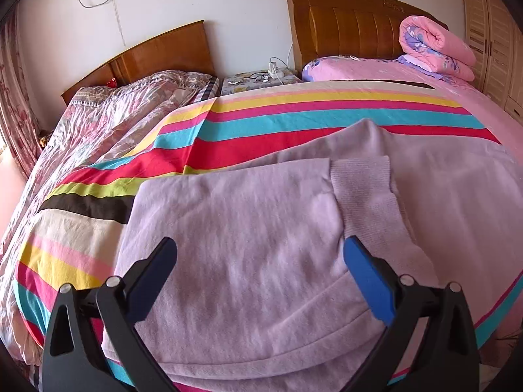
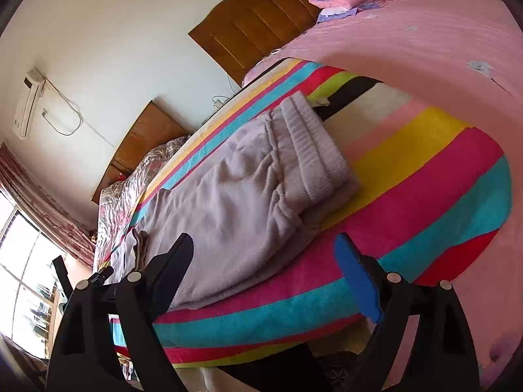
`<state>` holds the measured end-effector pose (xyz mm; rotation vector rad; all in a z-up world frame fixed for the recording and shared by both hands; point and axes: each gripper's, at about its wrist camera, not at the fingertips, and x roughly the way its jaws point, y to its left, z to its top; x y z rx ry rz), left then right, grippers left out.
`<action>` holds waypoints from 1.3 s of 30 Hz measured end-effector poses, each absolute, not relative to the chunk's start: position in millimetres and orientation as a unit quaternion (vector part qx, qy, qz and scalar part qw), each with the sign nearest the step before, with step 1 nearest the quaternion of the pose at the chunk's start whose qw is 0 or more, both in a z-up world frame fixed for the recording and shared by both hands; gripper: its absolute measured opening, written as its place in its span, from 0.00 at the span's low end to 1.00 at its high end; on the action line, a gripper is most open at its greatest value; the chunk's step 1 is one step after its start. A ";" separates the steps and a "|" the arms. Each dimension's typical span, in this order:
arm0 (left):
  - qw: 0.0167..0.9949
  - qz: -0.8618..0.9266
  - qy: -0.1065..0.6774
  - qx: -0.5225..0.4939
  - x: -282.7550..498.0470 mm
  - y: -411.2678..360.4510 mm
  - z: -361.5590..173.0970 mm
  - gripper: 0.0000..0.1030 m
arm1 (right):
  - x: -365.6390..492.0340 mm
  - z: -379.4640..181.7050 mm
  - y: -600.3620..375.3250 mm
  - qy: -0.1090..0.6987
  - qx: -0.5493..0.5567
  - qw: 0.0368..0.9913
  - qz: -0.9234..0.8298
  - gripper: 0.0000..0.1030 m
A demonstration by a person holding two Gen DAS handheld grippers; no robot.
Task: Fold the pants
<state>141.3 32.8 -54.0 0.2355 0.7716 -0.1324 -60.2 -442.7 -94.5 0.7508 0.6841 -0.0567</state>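
pants (image 1: pixel 248 228) flat on striped sheet (image 1: pixel 261 124) | L gripper (image 1: pixel 260 256) + R gripper (image 2: pixel 263 254) wide, empty

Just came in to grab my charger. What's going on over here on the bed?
A person is folding a pair of lilac pants on the striped sheet of the bed, using a hand-held claw in each hand. The pants lie already folded over, waistband on top at one end and a ribbed cuff lying across the other. Right now neither claw grips anything: the left claw hovers open over the cuff end, and the right claw is open near the bed's edge.
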 end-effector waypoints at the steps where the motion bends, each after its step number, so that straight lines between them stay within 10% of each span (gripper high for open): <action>1: 0.916 -0.069 0.375 0.125 139.8 24.7 -56.5 0.99 | -55.5 -98.3 -444.9 0.332 0.362 0.870 -0.028 0.83; 23: 0.905 -0.112 0.406 0.064 160.3 45.0 -88.9 0.99 | 13.3 -103.7 -416.8 0.458 0.357 0.814 0.022 0.76; 39: 0.903 -0.110 0.411 0.060 159.5 44.4 -89.8 0.99 | 24.0 -117.5 -427.5 0.378 0.446 0.811 0.001 0.62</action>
